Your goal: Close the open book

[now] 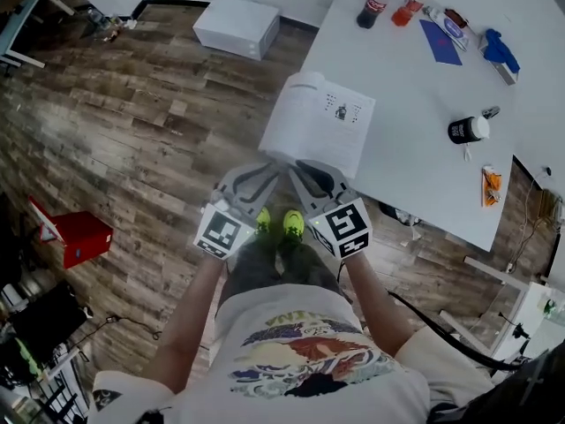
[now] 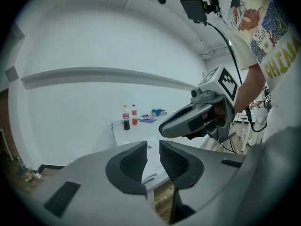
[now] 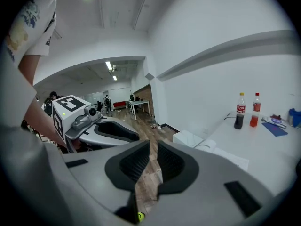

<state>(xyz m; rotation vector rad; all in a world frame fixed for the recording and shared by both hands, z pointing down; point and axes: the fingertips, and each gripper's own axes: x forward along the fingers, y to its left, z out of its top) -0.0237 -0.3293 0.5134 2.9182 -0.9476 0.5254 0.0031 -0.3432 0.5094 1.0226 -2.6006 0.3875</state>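
An open book (image 1: 318, 131) lies on the near left corner of the white table (image 1: 415, 175), its left pages curling over the table edge. My left gripper (image 1: 265, 170) and right gripper (image 1: 307, 170) are side by side just short of the book's near edge, above the floor. In the left gripper view my left gripper (image 2: 153, 147) has its pads a narrow gap apart with nothing between them, and the book's page (image 2: 153, 161) shows beyond. In the right gripper view my right gripper (image 3: 153, 146) also shows a thin slit and holds nothing, with the book (image 3: 221, 154) to its right.
A cola bottle (image 1: 372, 7), a red drink bottle (image 1: 408, 9), a blue sheet (image 1: 440, 42) and a blue cloth (image 1: 500, 51) sit at the table's far end. A black-and-white cup (image 1: 466, 130) stands mid-table. On the floor are a white box (image 1: 237, 26) and a red box (image 1: 79, 237).
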